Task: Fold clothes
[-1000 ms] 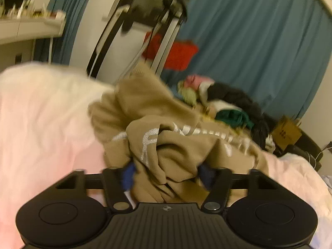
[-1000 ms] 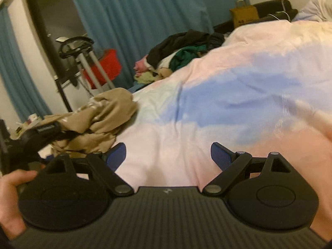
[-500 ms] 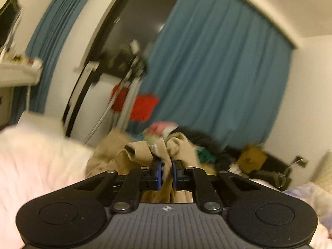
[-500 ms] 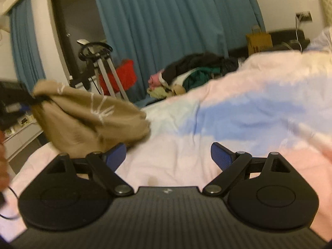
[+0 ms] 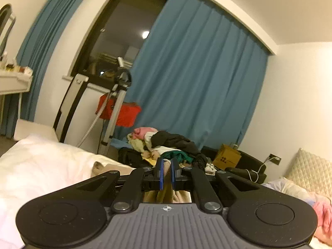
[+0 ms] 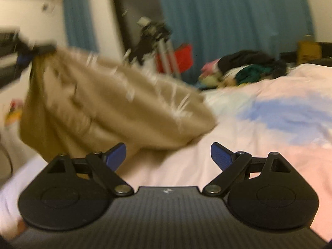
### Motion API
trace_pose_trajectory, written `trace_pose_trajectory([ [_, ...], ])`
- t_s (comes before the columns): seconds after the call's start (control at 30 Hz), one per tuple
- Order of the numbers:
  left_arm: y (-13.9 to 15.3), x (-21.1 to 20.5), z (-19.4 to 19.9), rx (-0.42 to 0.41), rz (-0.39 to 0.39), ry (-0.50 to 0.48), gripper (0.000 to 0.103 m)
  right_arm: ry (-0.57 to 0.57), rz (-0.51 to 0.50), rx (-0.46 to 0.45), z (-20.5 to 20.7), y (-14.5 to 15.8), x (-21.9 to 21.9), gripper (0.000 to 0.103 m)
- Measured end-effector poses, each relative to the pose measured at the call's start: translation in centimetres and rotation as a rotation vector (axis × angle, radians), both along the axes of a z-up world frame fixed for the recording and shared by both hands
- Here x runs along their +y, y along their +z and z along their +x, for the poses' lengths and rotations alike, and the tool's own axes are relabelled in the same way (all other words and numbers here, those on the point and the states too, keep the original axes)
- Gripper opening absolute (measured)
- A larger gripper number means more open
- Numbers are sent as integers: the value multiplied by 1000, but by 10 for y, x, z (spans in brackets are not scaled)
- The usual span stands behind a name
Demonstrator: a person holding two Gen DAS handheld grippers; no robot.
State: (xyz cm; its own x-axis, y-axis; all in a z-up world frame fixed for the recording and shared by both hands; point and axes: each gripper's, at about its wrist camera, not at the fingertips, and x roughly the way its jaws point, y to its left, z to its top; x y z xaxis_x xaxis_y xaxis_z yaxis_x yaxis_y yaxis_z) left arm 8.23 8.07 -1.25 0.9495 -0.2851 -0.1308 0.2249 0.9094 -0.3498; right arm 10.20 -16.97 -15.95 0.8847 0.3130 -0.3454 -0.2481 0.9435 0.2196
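**Tan garment lifted off the bed**

The left tongs (image 5: pixel 166 171) are pressed together on a fold of the tan garment (image 6: pixel 108 108); it hangs crumpled and bunched, blurred white lettering across it, its lower end trailing onto the pink and blue bed cover (image 6: pixel 269 128); the right tongs (image 6: pixel 168 155) are spread wide, holding nothing, just beside the cloth's lower edge.

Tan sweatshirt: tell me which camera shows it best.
The right wrist view: the tan sweatshirt hangs in the air from the left gripper, nearly whole though blurred. The left wrist view shows only a pinched fold between closed fingers and a scrap below.
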Motion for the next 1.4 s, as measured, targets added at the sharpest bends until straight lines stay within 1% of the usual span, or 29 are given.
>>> trace_pose_trajectory([
  [0.07,-1,7,1,15,-7,19,7,19,-53,9,7,-8,17,89],
  [0.13,-2,14,5,34,-26,28,8,49,-72,7,18,-14,27,89],
  [0.17,-4,16,9,41,-31,28,8,58,-84,5,26,-16,30,84],
  [0.2,-5,19,12,48,-37,27,8,57,-100,5,35,-19,34,75],
  [0.23,-7,22,15,55,-42,27,8,57,-117,4,44,-22,37,73],
  [0.37,-18,29,31,81,-62,41,8,76,-149,18,78,-37,53,72],
  [0.4,-23,31,36,81,-72,49,8,84,-156,23,85,-41,57,67],
  [0.43,-28,34,40,82,-82,56,8,89,-160,26,91,-44,59,53],
  [0.47,-33,37,49,86,-85,67,8,92,-161,28,94,-45,60,45],
  [0.5,-37,39,55,97,-88,80,8,96,-161,30,98,-46,60,28],
  [0.53,-41,40,61,108,-91,93,8,93,-151,31,101,-47,58,16],
  [0.6,-47,45,71,114,-111,105,8,73,-77,12,103,-40,46,8],
  [0.63,-48,47,75,114,-121,110,8,59,-38,-10,104,-36,40,5],
  [0.7,-51,50,83,101,-144,111,8,30,29,-57,105,-26,27,5],
  [0.8,-50,53,89,109,-165,117,8,-24,69,-152,95,-3,9,5],
  [0.87,-47,55,83,89,-178,112,8,-53,106,-215,83,15,-4,4],
  [1.0,-33,55,53,21,-187,101,8,-108,185,-313,54,52,-33,4],
  [1.07,-22,54,33,-41,-184,77,8,-131,218,-365,36,70,-45,4],
  [1.17,-5,49,1,-158,-163,33,8,-133,224,-442,7,93,-52,4],
  [1.23,6,50,-15,-226,-164,7,8,-119,237,-476,-15,107,-57,4],
  [1.4,18,58,-24,-249,-183,-4,8,-22,256,-541,-69,143,-73,4],
])
